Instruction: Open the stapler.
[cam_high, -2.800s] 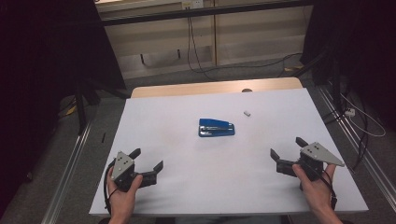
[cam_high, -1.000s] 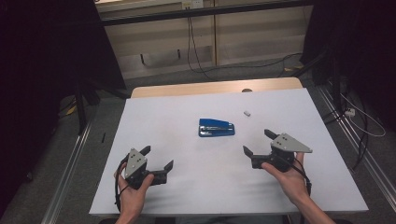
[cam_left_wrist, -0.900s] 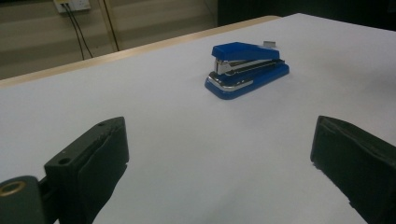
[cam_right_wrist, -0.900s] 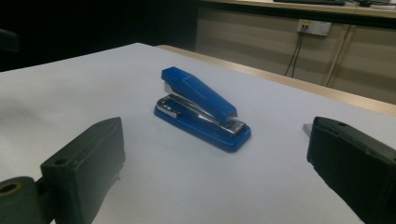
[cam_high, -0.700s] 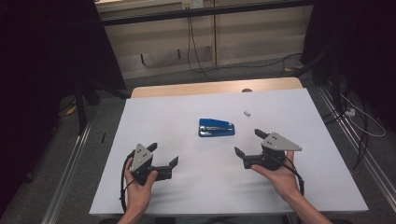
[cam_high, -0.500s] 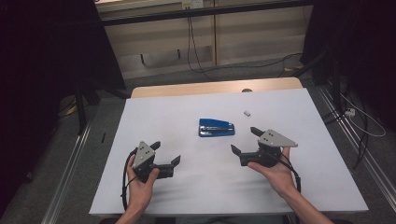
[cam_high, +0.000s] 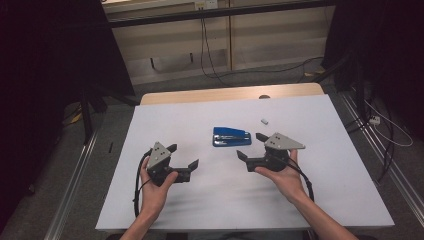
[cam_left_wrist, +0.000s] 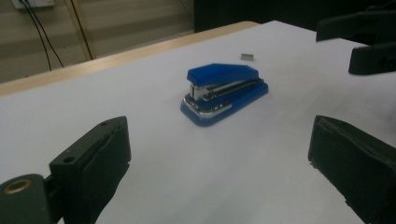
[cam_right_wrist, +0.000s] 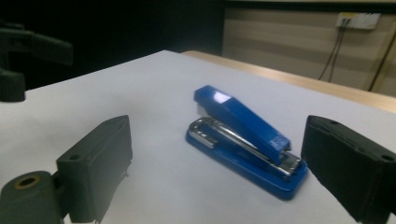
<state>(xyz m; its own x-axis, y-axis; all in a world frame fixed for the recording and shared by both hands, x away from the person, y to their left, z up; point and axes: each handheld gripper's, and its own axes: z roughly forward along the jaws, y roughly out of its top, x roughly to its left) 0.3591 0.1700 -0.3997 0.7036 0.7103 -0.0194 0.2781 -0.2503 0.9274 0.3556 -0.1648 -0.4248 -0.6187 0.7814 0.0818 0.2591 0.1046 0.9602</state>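
Note:
A blue stapler (cam_high: 231, 136) lies flat near the middle of the white table (cam_high: 330, 175). My left gripper (cam_high: 183, 156) hovers to its near left, open and empty. In the left gripper view the stapler (cam_left_wrist: 224, 91) lies well ahead of the wide-apart jaws of the left gripper (cam_left_wrist: 219, 140). My right gripper (cam_high: 251, 145) is open just to the stapler's near right. Its jaws have just been closing slightly, with nothing pressed between them. In the right gripper view the stapler (cam_right_wrist: 245, 140) lies close ahead of the right gripper (cam_right_wrist: 219, 140), untouched.
A small pale piece (cam_high: 265, 121) lies on the table beyond the stapler's right end. The far table edge is a bare wooden strip (cam_high: 200, 96). Cables (cam_high: 385, 130) trail on the floor at the right. Dark floor surrounds the table.
Both hands have moved inward and forward from the table's near corners toward the stapler. The right gripper now sits beside the stapler's right end. The stapler has not moved.

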